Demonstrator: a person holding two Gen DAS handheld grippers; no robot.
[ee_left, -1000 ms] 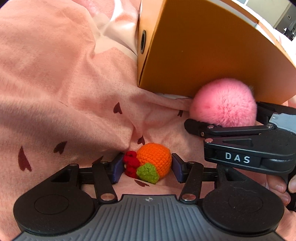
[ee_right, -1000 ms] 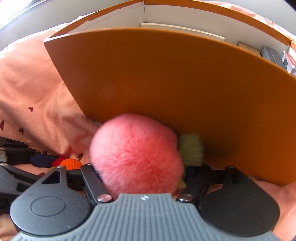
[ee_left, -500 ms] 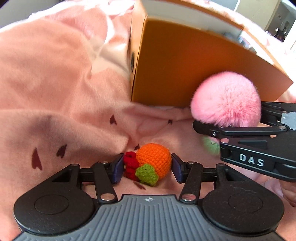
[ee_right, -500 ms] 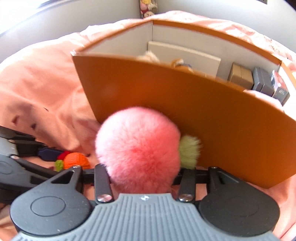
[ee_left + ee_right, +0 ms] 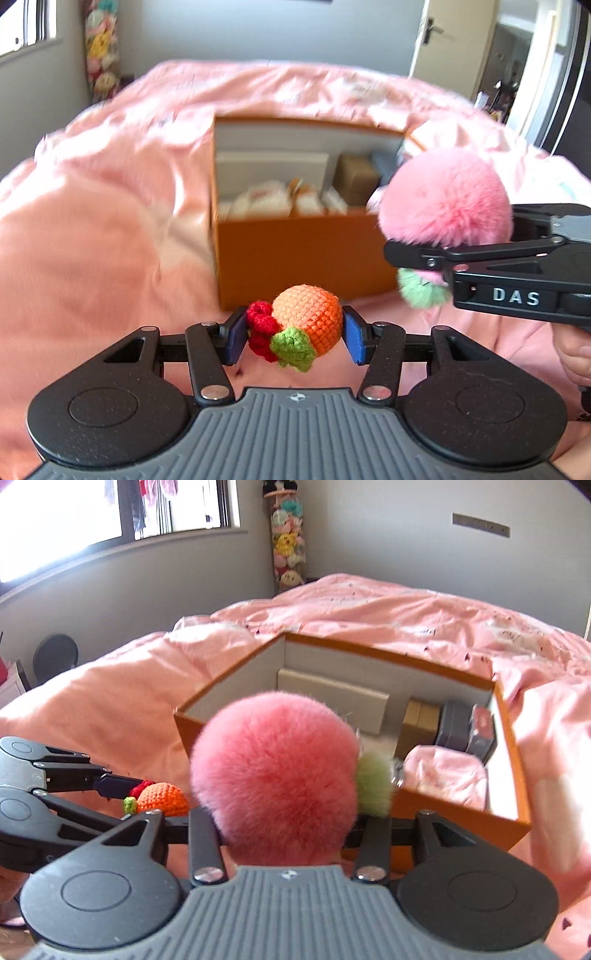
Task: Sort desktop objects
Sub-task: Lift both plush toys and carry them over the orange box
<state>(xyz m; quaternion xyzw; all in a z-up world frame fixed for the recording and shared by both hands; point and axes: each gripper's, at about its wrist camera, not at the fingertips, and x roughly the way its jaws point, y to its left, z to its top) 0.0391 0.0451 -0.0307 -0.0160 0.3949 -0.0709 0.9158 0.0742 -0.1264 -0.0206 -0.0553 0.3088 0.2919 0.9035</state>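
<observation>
Both toys are held short of orange box: left gripper pinching crochet orange, right gripper pinching pink pompom. Rim to be cleared w/ grips kept firm, then released inside box.

Orange box open-topped; near wall blocks low approach (rear corner crowded w/ small boxes).

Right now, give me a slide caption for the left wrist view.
Left gripper holds an orange crocheted fruit near the open orange cardboard box, beside the right gripper's fluffy pink pompom.
</observation>
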